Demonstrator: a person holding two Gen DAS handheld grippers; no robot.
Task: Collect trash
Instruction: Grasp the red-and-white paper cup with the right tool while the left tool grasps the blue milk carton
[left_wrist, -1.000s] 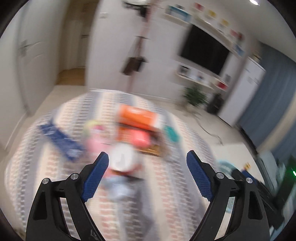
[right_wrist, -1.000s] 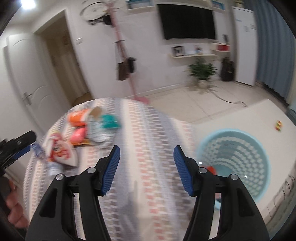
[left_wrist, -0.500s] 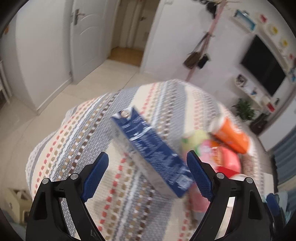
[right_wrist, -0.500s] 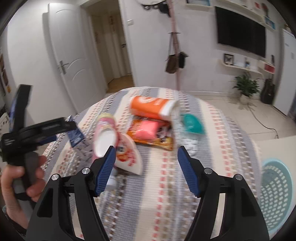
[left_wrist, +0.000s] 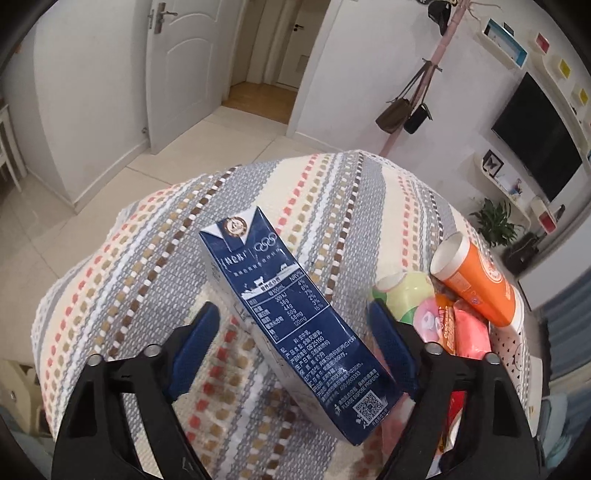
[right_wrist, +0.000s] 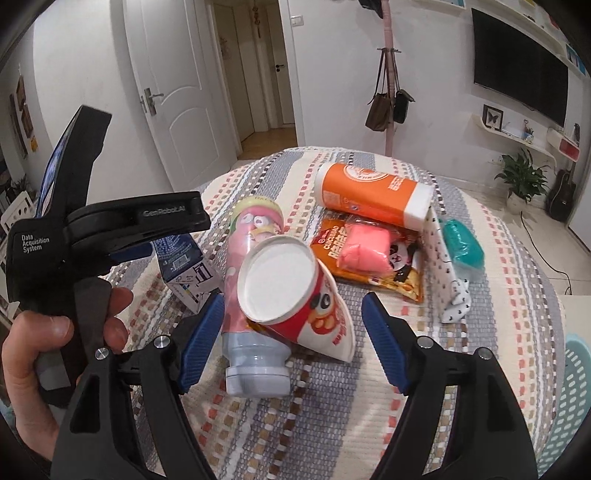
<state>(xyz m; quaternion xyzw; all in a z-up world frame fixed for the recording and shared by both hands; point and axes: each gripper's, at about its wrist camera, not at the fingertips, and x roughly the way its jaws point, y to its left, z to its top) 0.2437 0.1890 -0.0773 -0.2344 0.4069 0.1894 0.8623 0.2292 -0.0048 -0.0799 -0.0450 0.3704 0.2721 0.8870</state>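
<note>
A dark blue milk carton lies on the striped tablecloth. My left gripper is open, its fingers either side of the carton, not touching. The carton's end shows in the right wrist view. My right gripper is open around a red paper cup and a pink bottle lying on the cloth. Behind them lie an orange cup, a snack bag with a pink pack and a teal pack.
A light blue basket stands at the right below the table edge. A white dotted paper bag lies beside the snack bag. The hand holding the left gripper fills the left side. A coat stand and doors stand behind.
My left gripper has swung left and down onto the blue carton. My right gripper has swung from the basket side to the trash pile and closed in on the red cup.
</note>
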